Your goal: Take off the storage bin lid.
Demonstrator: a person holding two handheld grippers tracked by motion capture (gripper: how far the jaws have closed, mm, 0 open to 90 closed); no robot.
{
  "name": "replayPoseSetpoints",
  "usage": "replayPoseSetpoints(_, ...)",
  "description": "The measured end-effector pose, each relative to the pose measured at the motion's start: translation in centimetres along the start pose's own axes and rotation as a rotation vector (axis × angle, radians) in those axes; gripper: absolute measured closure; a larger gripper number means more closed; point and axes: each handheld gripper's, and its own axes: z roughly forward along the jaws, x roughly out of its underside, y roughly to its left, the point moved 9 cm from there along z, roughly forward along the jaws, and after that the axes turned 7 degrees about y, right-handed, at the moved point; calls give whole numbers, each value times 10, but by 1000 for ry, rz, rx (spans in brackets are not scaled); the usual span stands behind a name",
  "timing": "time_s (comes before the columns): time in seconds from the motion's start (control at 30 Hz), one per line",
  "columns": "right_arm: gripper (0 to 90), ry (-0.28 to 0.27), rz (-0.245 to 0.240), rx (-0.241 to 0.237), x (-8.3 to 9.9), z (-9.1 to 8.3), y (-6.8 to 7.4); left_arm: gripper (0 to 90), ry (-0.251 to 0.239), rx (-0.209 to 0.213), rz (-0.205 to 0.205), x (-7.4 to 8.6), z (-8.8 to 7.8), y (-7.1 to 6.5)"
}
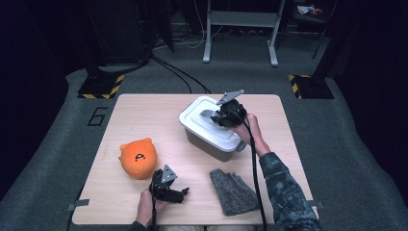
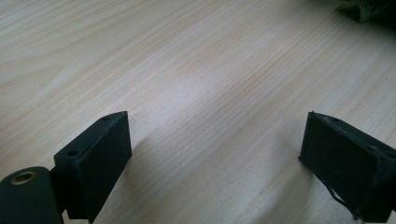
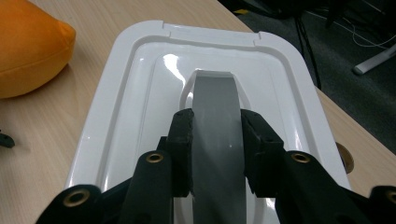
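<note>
A white lidded box (image 1: pixel 211 129) stands on the wooden table (image 1: pixel 144 115), right of the middle. Its lid (image 3: pixel 140 84) carries a grey handle (image 3: pixel 215 116). My right gripper (image 3: pixel 215 122) is shut on that handle, one pad on each side; in the high view the right gripper (image 1: pixel 225 114) hovers over the lid top. My left gripper (image 1: pixel 179 193) rests near the table's front edge, its jaws spread wide over bare wood. The left gripper (image 2: pixel 215 140) has nothing between its pads.
An orange plush toy (image 1: pixel 138 157) lies at the front left, close to the left gripper. A grey knitted cloth (image 1: pixel 233 191) lies at the front right; its corner (image 2: pixel 373 9) shows at the top right of the left gripper view. Beyond the table is carpet with cables.
</note>
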Motion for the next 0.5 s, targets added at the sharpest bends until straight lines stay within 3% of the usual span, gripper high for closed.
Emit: replayPoseSetpoints(0.5,666,-23,-13,27,-13,-27,-7,85,-3,-1,-4,0,0,0)
